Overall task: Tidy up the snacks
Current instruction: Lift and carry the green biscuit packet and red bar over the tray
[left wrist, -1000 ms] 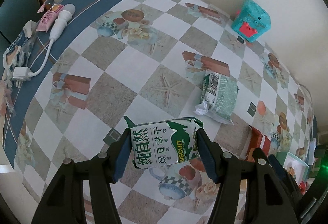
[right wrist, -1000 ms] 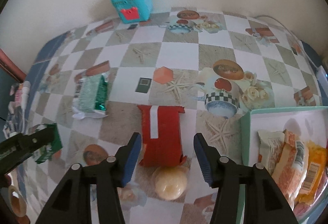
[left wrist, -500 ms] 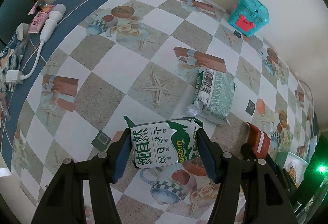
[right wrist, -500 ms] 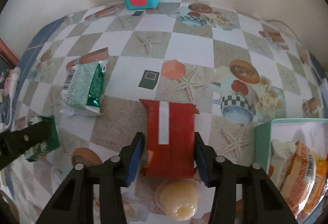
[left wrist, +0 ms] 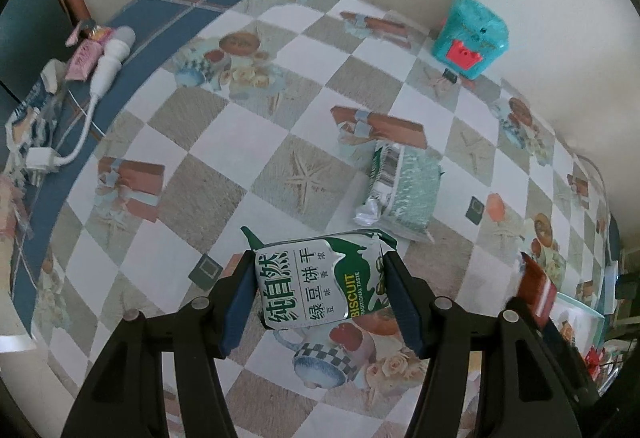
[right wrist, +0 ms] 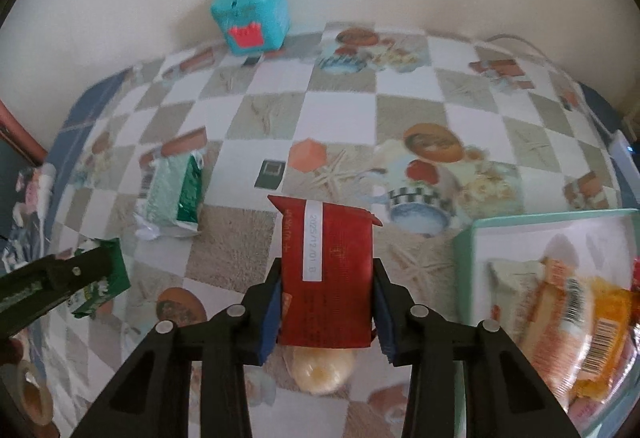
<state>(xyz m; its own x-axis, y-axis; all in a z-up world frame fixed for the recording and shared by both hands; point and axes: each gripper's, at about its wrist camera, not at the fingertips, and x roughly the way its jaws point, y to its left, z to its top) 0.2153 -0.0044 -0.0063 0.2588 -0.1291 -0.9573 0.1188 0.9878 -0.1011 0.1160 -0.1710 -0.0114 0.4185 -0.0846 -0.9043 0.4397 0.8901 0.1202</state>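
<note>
My left gripper [left wrist: 320,290] is shut on a green and white biscuit pack [left wrist: 320,284], held above the patterned tablecloth. My right gripper [right wrist: 326,308] has its jaws closing on a red snack packet [right wrist: 326,270], pads pressed on both sides, the packet lifted off the cloth. Another green and silver snack pack [left wrist: 404,193] [right wrist: 172,193] lies on the table between the two. A pale round jelly cup [right wrist: 322,370] sits under the red packet. The mint-rimmed tray [right wrist: 532,217] at the right holds several wrapped snacks [right wrist: 568,326].
A teal toy box [left wrist: 472,33] [right wrist: 252,17] stands against the back wall. At the far left edge lie a white cable with plug [left wrist: 44,157], a white handle [left wrist: 114,53] and pink tubes [left wrist: 84,53]. A tape roll [right wrist: 30,394] shows at the lower left.
The right gripper's jaws closed onto the red packet and lifted it off the cloth. The left gripper kept its hold on the biscuit pack, barely moving.
</note>
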